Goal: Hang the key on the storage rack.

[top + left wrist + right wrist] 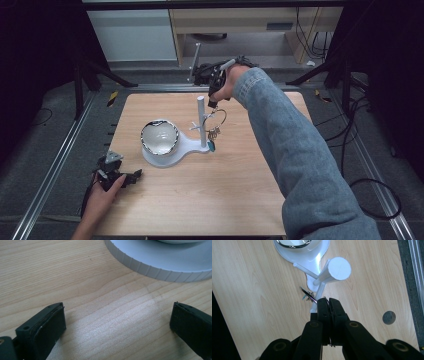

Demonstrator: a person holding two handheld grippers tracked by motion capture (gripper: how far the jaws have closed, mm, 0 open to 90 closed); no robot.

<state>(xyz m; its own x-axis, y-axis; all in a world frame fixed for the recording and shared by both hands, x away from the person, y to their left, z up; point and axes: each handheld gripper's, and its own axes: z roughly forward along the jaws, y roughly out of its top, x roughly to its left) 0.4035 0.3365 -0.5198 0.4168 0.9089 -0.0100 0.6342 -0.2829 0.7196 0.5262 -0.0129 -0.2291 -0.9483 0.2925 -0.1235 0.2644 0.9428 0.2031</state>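
Right gripper (pixel 214 103), held by a hand (pixel 231 82) reaching across from a blue denim sleeve (pixel 295 150), hangs over the far middle of the wooden table (pixel 240 200) with its tips pointing down beside the white post (pixel 201 120) of a stand; in the right gripper view its black jaws are pressed together on the thin wire ring (pixel 218 117) of a key bunch (pixel 308 296), and the ring sits at a side peg (pixel 320 293) of the post, though whether it hangs on the peg or only touches it cannot be told. Small keys (pixel 214 132) and a teal tag (pixel 211 145) dangle below the ring, close to the stand's white base (pixel 187 150). On the wider, round end of that base rests a shiny metal bowl (pixel 159 136), upright, to the left of the post. Left gripper (pixel 131 176) lies low near the table's near-left corner, held by the other hand (pixel 102 192), well apart from the stand; in the left gripper view its two jaws stand wide apart with bare wood between them, and the ribbed edge of the base (pixel 150 268) lies just ahead.
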